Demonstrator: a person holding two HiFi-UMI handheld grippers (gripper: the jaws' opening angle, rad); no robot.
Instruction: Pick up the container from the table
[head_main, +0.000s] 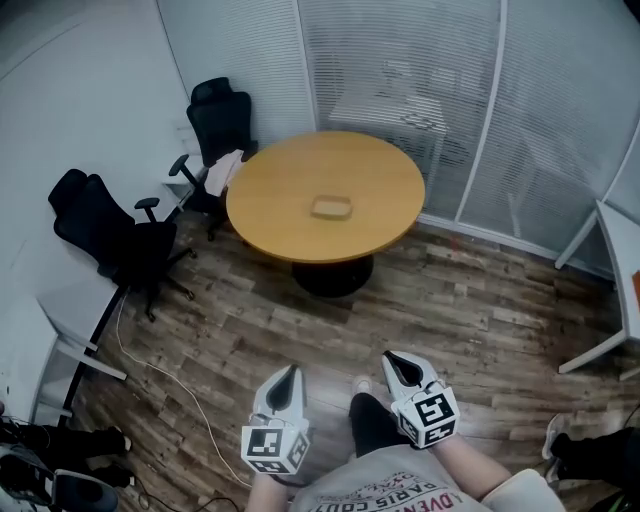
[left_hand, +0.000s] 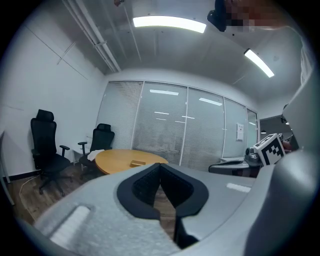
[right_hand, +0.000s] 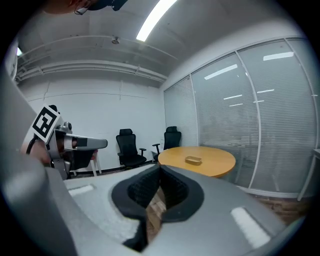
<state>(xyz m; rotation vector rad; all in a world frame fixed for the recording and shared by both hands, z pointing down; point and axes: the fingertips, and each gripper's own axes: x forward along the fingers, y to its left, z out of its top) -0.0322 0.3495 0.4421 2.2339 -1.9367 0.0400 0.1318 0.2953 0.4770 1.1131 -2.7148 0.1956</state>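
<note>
The person is holding the left tongs (head_main: 288, 375) and right tongs (head_main: 397, 362) low, both pressed together and empty, probably because the container (head_main: 331, 208) is sitting far ahead on the bench (head_main: 270, 195).

Shows left gripper (left_hand: 160, 168) with jaws pressed together on nothing, well apart from small tan container (left_hand: 137, 163) lying on round wooden worktop (left_hand: 117, 159), black office chairs (left_hand: 47, 146) alongside.

Wood floor (head_main: 480, 310), office chairs (head_main: 110, 235) (black), blinds (head_main: 400, 70)
</note>
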